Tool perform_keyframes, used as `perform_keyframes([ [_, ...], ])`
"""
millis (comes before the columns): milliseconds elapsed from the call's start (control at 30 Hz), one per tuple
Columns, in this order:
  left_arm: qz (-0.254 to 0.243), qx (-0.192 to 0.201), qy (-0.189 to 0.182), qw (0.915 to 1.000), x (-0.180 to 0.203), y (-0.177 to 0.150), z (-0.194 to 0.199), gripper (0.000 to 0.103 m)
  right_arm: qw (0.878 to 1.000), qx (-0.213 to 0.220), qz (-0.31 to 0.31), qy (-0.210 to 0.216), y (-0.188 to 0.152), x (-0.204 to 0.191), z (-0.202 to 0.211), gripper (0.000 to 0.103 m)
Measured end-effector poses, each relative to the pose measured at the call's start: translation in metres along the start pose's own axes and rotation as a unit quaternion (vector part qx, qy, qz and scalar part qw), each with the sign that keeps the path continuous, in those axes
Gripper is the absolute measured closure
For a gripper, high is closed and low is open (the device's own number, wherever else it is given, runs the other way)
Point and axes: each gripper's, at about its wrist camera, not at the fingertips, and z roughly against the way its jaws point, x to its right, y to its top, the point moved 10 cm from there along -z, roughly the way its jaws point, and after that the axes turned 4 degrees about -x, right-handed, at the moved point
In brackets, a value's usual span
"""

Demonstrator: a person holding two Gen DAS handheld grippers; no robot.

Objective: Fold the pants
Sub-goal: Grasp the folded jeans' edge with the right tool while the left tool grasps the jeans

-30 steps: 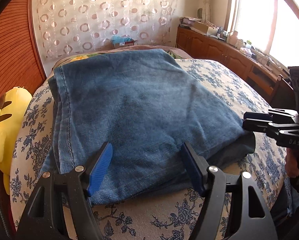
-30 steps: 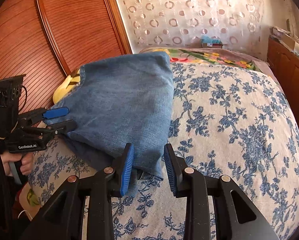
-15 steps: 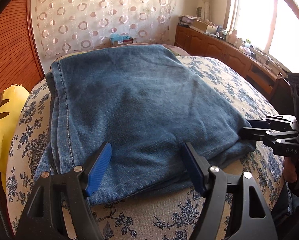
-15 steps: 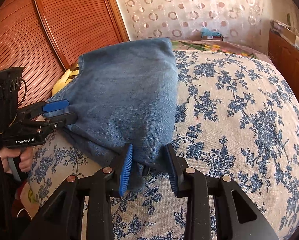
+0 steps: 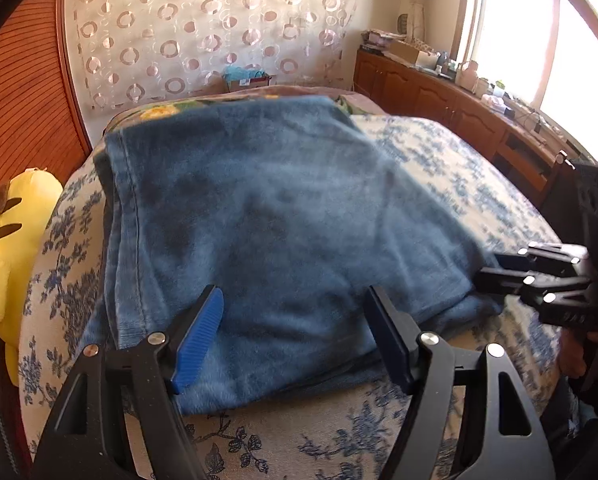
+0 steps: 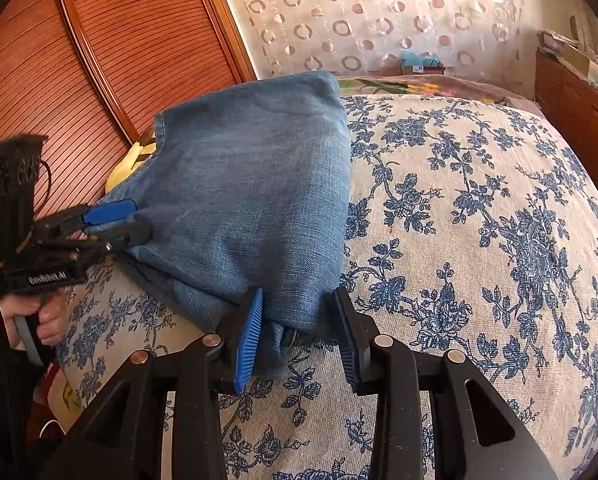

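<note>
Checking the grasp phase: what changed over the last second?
The right gripper moved in over the near corner of the folded jeans, which now sits between its open fingers. The left gripper stays open over the jeans' near edge. The jeans lie folded on the bed as before.

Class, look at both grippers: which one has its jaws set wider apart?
The left gripper: its jaws straddle a broad stretch of the jeans. The right gripper brackets only one corner.
</note>
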Motion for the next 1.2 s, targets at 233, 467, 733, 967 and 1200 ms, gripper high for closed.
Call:
perform_keyframes([
  [233,-0.024,0.012,-0.033,0.9991,0.031,0.056,0.010,0.029,1.000,0.005,0.002,-0.005,-0.002,-0.002,0.000,0.067],
  [467,-0.048,-0.044,-0.051,0.9966,0.058,0.099,-0.044,0.035,1.000,0.010,0.006,-0.010,-0.003,-0.002,0.002,0.067],
  [733,-0.054,-0.076,-0.027,0.9952,0.063,0.126,-0.100,0.039,1.000,0.015,0.012,-0.019,-0.003,-0.002,0.003,0.067],
  [967,-0.042,-0.063,-0.056,0.9955,0.074,0.157,-0.117,0.040,0.999,0.021,0.016,-0.026,-0.004,-0.003,0.005,0.067],
  [1200,-0.044,-0.101,-0.021,0.9937,0.068,0.162,-0.153,0.041,0.999,0.022,0.018,-0.028,-0.005,-0.006,0.005,0.067],
])
